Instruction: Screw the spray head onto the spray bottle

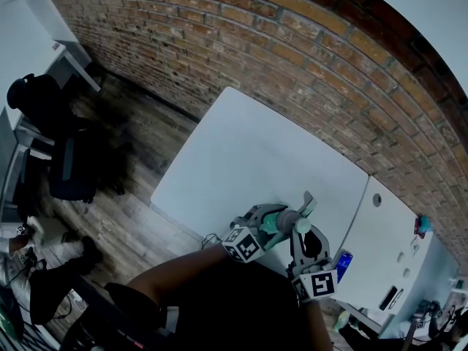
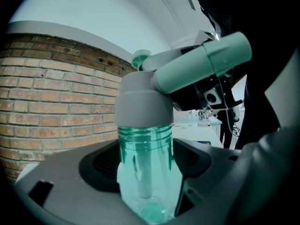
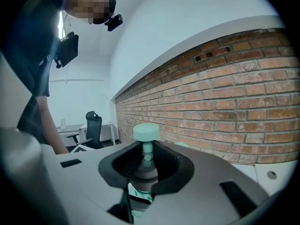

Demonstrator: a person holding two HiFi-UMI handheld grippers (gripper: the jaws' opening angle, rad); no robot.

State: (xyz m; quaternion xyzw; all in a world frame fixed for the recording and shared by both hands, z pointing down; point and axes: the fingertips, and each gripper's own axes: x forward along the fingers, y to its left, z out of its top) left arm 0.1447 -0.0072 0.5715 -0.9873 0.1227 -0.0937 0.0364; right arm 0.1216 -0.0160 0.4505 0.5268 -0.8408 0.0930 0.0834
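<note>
In the left gripper view a clear teal spray bottle (image 2: 145, 163) stands upright between the jaws of my left gripper (image 2: 146, 182), which is shut on its body. The spray head (image 2: 140, 104) sits on the bottle's neck; it has a grey collar and a pale teal barrel. In the right gripper view my right gripper (image 3: 146, 172) is shut on the spray head (image 3: 146, 165) at its collar, with the teal knob on top and the bottle (image 3: 139, 204) below. In the head view both grippers, left (image 1: 268, 221) and right (image 1: 300, 232), meet at the bottle (image 1: 273, 223) over the table's near edge.
A white table (image 1: 256, 145) runs to a brick wall (image 1: 292, 42). A second white table (image 1: 391, 229) adjoins at the right, with a blue object (image 1: 343, 264) by its near edge. A black office chair (image 1: 69, 163) stands on the wooden floor at the left.
</note>
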